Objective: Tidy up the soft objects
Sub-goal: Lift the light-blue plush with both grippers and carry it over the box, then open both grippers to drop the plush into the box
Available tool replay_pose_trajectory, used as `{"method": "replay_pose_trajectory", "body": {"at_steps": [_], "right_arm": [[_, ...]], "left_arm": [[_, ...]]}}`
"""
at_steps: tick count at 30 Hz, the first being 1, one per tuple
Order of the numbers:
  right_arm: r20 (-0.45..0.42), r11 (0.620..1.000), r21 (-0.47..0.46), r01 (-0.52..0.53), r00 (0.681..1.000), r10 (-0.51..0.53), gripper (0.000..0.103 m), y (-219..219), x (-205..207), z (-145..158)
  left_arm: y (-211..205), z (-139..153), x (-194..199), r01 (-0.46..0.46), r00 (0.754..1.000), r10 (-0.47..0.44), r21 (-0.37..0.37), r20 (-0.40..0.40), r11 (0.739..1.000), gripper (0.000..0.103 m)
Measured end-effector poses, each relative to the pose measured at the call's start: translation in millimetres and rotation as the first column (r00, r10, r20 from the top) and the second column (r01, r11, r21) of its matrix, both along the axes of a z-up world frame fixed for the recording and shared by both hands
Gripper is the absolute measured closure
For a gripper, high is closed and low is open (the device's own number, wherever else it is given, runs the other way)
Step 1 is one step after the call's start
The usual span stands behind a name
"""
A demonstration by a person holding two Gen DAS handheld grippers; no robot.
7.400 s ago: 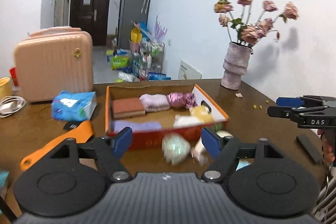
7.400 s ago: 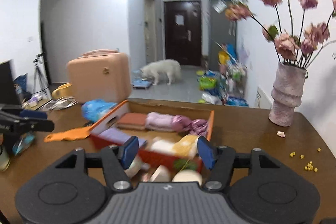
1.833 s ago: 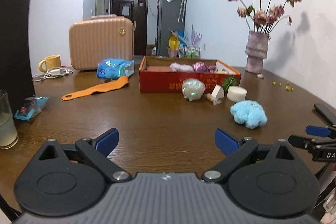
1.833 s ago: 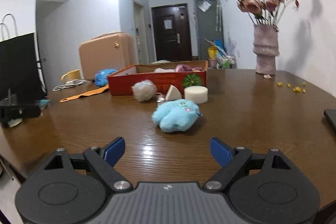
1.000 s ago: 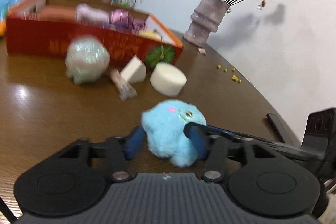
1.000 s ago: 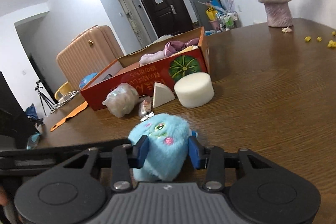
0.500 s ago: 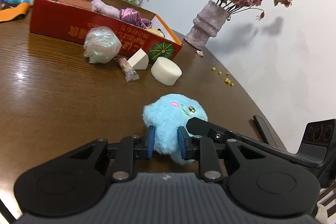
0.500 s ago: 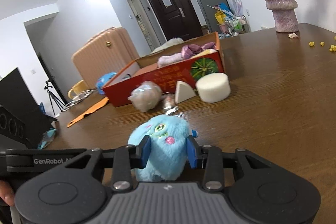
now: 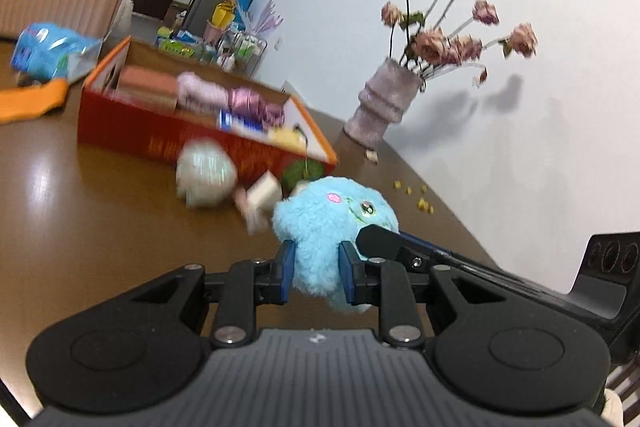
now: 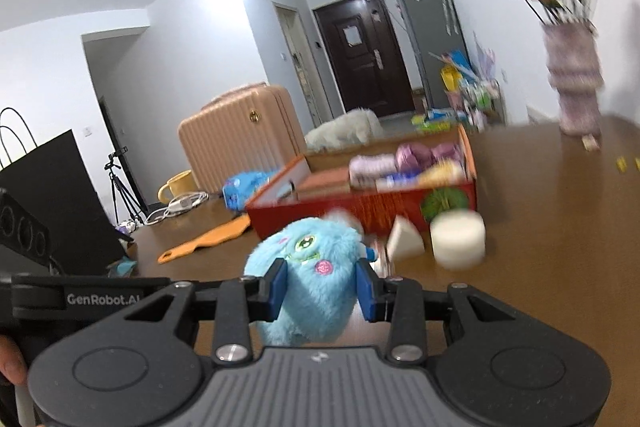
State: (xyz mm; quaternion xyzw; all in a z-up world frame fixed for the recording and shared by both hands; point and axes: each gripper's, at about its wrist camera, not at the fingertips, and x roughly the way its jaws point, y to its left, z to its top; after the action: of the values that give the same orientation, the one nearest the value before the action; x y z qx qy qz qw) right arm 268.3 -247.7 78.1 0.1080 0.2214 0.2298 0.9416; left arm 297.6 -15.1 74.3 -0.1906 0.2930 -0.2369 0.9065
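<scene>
We are pinching the blue plush toy (image 9: 332,227) between both the left gripper (image 9: 316,269) and right gripper (image 10: 322,287); it is looking light and squashy, best gripped mid-body.

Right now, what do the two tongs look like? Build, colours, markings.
Both are matte black plastic: ribbed grey-black centre body, two round hubs, angled linkage arms with silver screws, blue pads at the tips. Left tongs; right tongs. White "GenRobot.AI" lettering on the left one's side. No cables visible.

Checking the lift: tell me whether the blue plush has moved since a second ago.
Yes. The blue plush, gripped by both grippers, has risen off the table and now overlaps the red box.
</scene>
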Motion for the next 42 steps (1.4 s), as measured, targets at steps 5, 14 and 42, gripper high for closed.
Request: {"method": "replay_pose_trajectory", "body": {"at_steps": [5, 14, 42], "right_arm": [[-0.066, 0.999, 0.028, -0.032, 0.997, 0.034, 0.072, 19.3, 108.3, 29.1], [-0.36, 0.997, 0.029, -0.07, 0.93, 0.076, 0.072, 97.6, 314.5, -7.7], [-0.372, 0.983, -0.057, -0.173, 0.918, 0.14, 0.058, 94.0, 303.8, 24.1]], "left_arm": [[19.7, 12.4, 94.1, -0.035, 0.998, 0.037, 0.026, -0.054, 0.999, 0.08], [72.7, -16.5, 266.9, -0.136, 0.955, 0.191, 0.235, -0.229, 0.962, 0.08], [59.8, 47.2, 160.7, -0.122, 0.991, 0.133, 0.453, 0.008, 0.883, 0.085]]}}
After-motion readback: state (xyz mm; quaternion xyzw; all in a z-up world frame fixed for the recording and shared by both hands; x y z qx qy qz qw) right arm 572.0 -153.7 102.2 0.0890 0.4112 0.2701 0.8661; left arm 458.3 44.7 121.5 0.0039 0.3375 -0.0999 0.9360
